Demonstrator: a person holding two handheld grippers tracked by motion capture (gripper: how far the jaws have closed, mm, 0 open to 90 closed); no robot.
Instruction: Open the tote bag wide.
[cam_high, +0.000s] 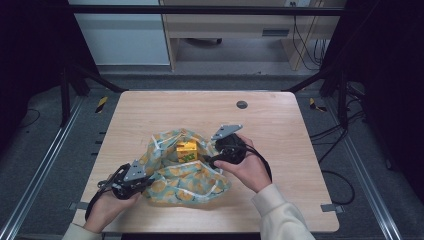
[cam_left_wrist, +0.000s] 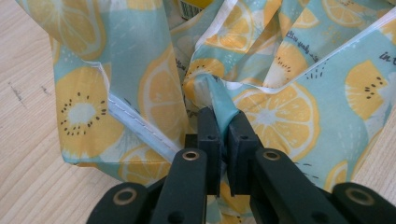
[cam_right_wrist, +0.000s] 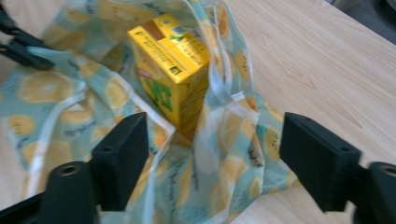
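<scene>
A light-blue cloth bag printed with lemon slices (cam_high: 185, 177) lies crumpled near the table's front edge. A yellow carton (cam_high: 186, 150) stands inside its mouth, seen close up as the yellow carton (cam_right_wrist: 170, 70) in the right gripper view. My left gripper (cam_high: 145, 181) is shut on a fold of the bag (cam_left_wrist: 219, 105) at the bag's left side; the left gripper (cam_left_wrist: 223, 123) pinches the cloth between its jaws. My right gripper (cam_high: 206, 159) sits at the bag's right rim, and the right gripper (cam_right_wrist: 215, 144) stands wide open over the cloth in front of the carton.
The wooden table (cam_high: 165, 107) is bare behind the bag, with a round grey grommet (cam_high: 242, 104) at the back. Black frame rails run along both sides, and cables lie on the floor to the right.
</scene>
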